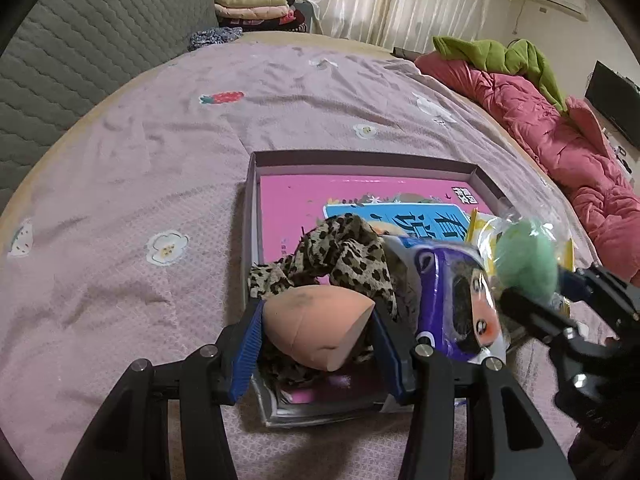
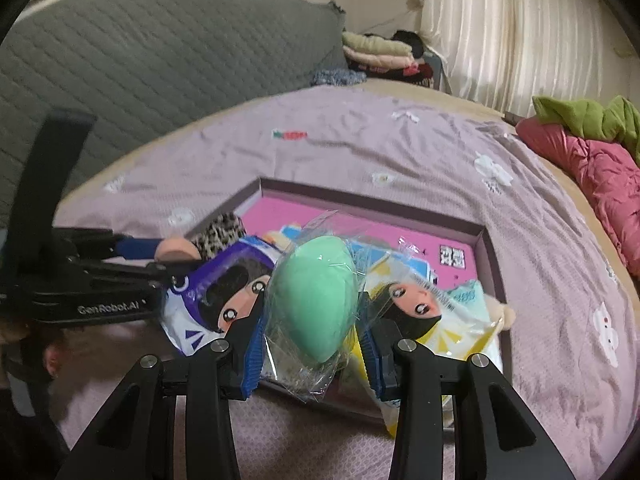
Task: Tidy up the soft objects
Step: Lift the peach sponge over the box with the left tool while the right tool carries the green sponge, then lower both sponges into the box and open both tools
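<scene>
**A:** ok so nearest to us, the left gripper has its jaws pinching a peach makeup sponge, held over the near left corner of the shallow box.

**B:** yep, and the right gripper has its jaws clamped on a green sponge in clear wrap, over the near right part.

**A:** under them, in the box: leopard-print cloth, purple packet, yellow packet.

**B:** box sits on the lilac bedspread. Far right, a pink quilt.
</scene>
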Motion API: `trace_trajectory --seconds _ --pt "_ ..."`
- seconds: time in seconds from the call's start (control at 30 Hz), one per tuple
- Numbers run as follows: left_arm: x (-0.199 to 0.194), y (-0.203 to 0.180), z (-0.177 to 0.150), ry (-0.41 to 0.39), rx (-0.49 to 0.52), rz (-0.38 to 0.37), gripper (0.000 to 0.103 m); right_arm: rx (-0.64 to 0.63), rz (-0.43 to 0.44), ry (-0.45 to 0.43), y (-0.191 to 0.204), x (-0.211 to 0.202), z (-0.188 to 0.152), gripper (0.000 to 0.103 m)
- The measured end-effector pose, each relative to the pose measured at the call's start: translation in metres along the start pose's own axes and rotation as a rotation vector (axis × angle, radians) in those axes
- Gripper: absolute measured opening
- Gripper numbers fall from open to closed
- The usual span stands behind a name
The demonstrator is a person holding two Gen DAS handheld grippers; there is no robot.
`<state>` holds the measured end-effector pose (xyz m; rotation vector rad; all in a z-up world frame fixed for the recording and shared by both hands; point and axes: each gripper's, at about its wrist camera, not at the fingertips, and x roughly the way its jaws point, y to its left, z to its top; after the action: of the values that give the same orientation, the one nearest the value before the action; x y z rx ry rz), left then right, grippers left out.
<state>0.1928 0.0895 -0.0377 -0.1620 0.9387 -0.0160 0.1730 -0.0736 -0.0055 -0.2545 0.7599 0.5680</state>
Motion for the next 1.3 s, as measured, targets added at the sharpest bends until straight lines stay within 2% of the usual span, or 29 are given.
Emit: trace_trajectory --seconds 0.1,0.23,0.27,0.33,0.5,0.8,1.3 --pt "0.003 0.0 -0.001 0.014 -0.005 -0.008 0.052 0.005 0.004 0.042 0.0 0.01 -0.005 0.044" --pt "0.0 0.004 0.0 0.01 -0.029 -0.015 0.054 -0.028 -0.003 0.04 0.005 0.012 -0.007 0.046" --pt "0.0 0.005 0.0 0.006 -0.034 -0.017 0.054 -0.035 -0.003 0.039 0.006 0.012 -0.007 0.047" --pt "-0.002 0.007 0.001 0.001 -0.046 -0.025 0.054 -0.046 -0.013 0.035 0.007 0.01 -0.007 0.056" --pt "-0.004 0.007 0.002 -0.007 -0.048 -0.025 0.054 -0.096 -0.074 -0.004 0.008 -0.001 -0.004 0.064" --pt "-0.012 0.008 0.006 -0.039 -0.064 -0.059 0.059 -0.052 -0.079 -0.12 -0.006 -0.037 0.001 0.066" --pt "-0.04 0.004 0.009 -0.121 -0.038 -0.025 0.06 0.07 -0.079 -0.162 -0.023 -0.057 -0.003 0.069"
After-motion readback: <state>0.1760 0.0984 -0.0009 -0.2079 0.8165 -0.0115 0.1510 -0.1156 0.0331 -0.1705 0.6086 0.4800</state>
